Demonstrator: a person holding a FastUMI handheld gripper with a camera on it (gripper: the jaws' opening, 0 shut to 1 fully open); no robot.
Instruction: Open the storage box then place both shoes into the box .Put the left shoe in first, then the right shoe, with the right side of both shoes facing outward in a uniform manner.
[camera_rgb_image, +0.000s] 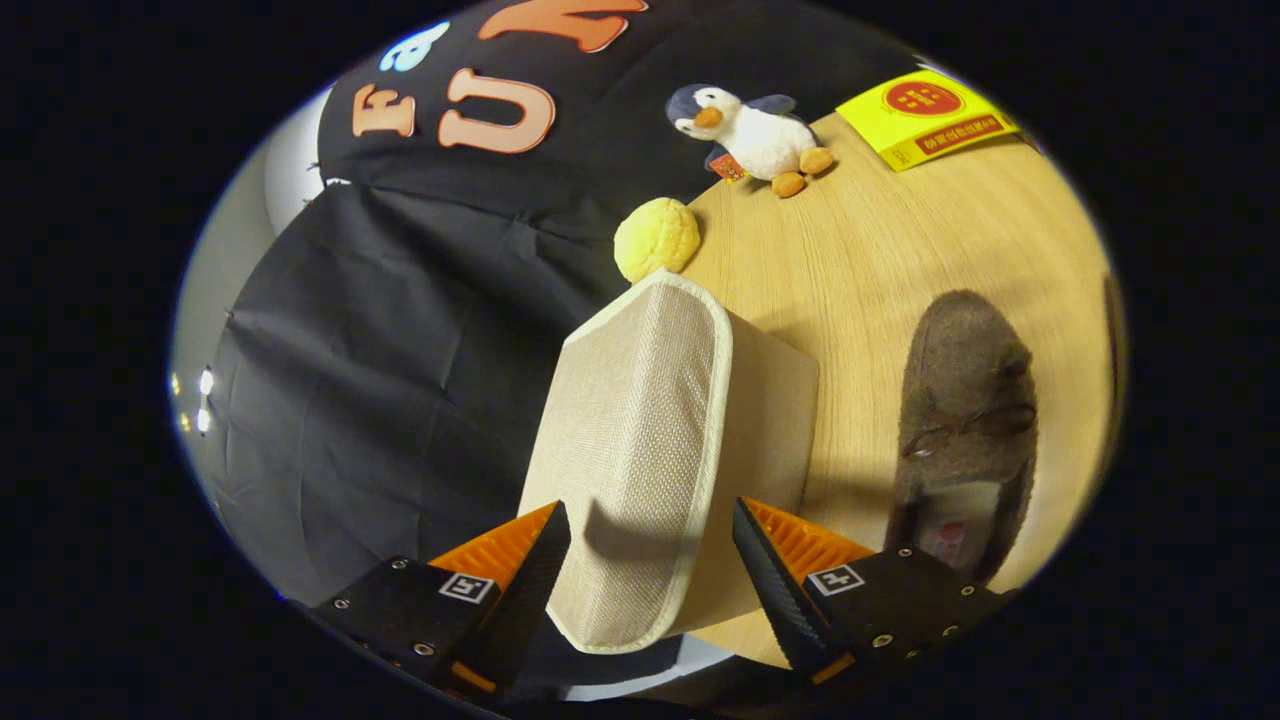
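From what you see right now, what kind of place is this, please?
Probably a staged recording booth, not a real home: black cloth wall behind a wooden table holding a beige storage box, a brown shoe and a penguin toy. The gripper stands open around the box's lid.

The storage box (650, 450) stands on the surface (900, 240) at its near left edge, its lid end reaching between the spread fingers (545, 570) of the claw (650, 560), neither finger pressing it. Right of the box, apart from it, a slipper (965, 400) lies on the surface, its opening toward the claw. Just behind the box sits a round sponge-like ball (655, 238). Farther back stands a plush penguin (755, 130), and right of it, at the far edge, lies a flat packet (925, 115)
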